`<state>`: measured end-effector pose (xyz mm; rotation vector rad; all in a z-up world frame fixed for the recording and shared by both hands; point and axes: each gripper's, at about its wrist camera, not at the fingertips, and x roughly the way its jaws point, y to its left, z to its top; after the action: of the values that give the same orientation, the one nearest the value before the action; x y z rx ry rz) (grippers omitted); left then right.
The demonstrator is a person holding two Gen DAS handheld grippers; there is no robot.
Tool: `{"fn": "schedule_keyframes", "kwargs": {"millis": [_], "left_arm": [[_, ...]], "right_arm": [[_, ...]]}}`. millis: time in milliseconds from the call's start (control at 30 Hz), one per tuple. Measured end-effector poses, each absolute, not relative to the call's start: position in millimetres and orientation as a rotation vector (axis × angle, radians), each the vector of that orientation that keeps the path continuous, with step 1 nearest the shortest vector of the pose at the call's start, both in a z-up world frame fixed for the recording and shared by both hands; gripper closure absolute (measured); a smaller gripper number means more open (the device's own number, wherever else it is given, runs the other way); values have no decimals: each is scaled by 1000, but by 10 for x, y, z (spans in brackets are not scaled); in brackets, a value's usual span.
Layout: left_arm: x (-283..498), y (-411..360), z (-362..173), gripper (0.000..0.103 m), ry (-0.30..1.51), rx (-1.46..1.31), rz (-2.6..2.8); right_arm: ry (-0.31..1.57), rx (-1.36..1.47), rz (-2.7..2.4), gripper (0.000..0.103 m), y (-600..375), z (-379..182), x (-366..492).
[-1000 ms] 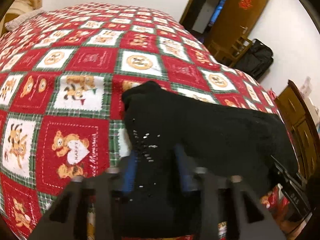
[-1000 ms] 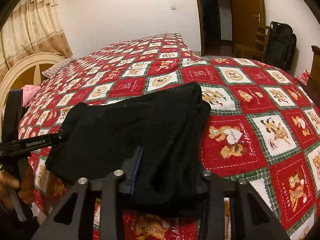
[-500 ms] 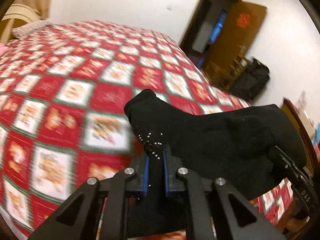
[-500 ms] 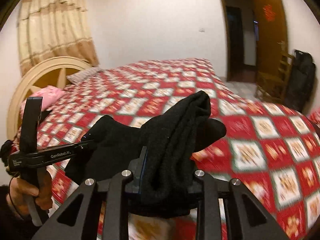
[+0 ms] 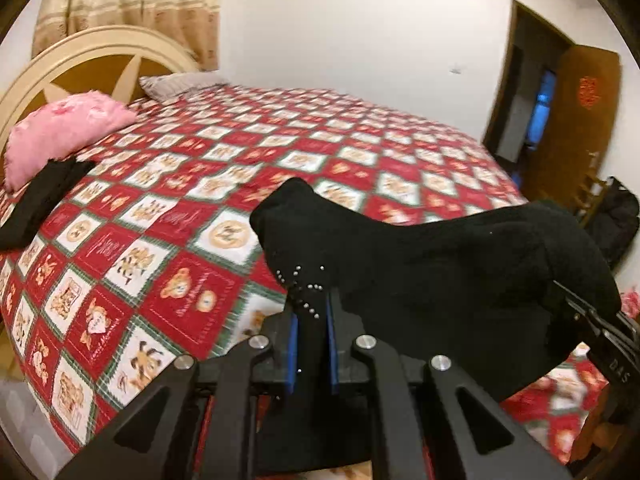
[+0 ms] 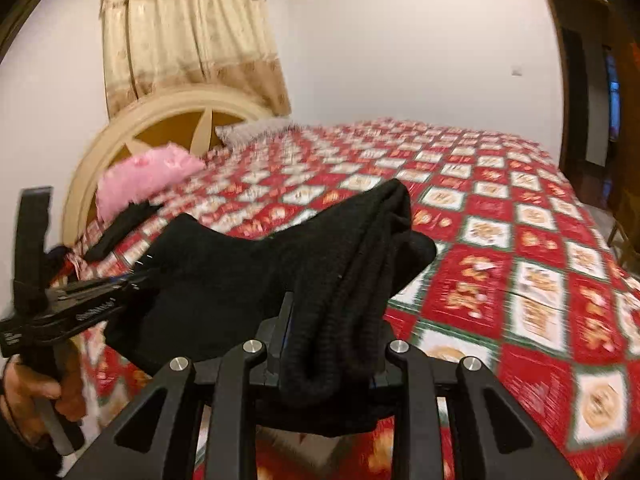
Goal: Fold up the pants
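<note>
At the far left of the left wrist view, a pink pillow (image 5: 68, 128) lies against the cream headboard (image 5: 84, 56), and just below it a second dark garment (image 5: 40, 204) rests flat on the bed (image 5: 360, 136), which is covered with a red, white and green patchwork quilt. Toward the middle, the left tongs (image 5: 311, 312) are closed tight on one end of the black pants (image 5: 420, 280), with the cloth pinched between the blue pads (image 5: 293, 344) (a few small shiny studs show on the fabric right there). The pants are folded into a thick bundle and hang in the air above the quilt, stretched from the left tongs to the right tongs (image 5: 576, 316), which enter from the right edge of this view and grip the other end. Behind them, at the far right, there are an open wooden door (image 5: 576, 112) and a black bag (image 5: 616, 220). In the right wrist view, a hand (image 6: 36, 392) at the left edge holds the handle of the left tongs (image 6: 138, 280); the pants (image 6: 248, 280) span from there to the right tongs (image 6: 332, 340), whose jaws stand partly apart and are clamped on a thick roll of the ribbed fabric. A beige curtain (image 6: 180, 32) hangs above the headboard (image 6: 160, 120).
</note>
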<state>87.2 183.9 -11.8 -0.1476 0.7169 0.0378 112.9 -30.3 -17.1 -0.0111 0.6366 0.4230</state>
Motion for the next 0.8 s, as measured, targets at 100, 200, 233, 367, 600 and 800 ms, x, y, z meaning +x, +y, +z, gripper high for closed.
{"fn": "schedule_keyframes", "kwargs": {"millis": [100,200,233,367,600,800], "left_arm": [[1036,1935,-390,91,769,-152,79],[1105,2000,-622,83,823,-150,128],[1119,2024,-679,80,838,-160,133],[1069,2028,-754,47,839,-117,203],[793,2203,-513,35,821,-99,238],[616,2047,-361,33,758,-109,198]], "right_arm": [[723,-61,418,75,-203,-477,1430],[781,-136,396,72,-181,-742,1572],[799,-132,398,69,-220,-812,1601],[816,-77,400,57,-323,-830,1622],[726,56,322,54,-662,-462,1201],[675,-10,299,85,-467,-292,901]]}}
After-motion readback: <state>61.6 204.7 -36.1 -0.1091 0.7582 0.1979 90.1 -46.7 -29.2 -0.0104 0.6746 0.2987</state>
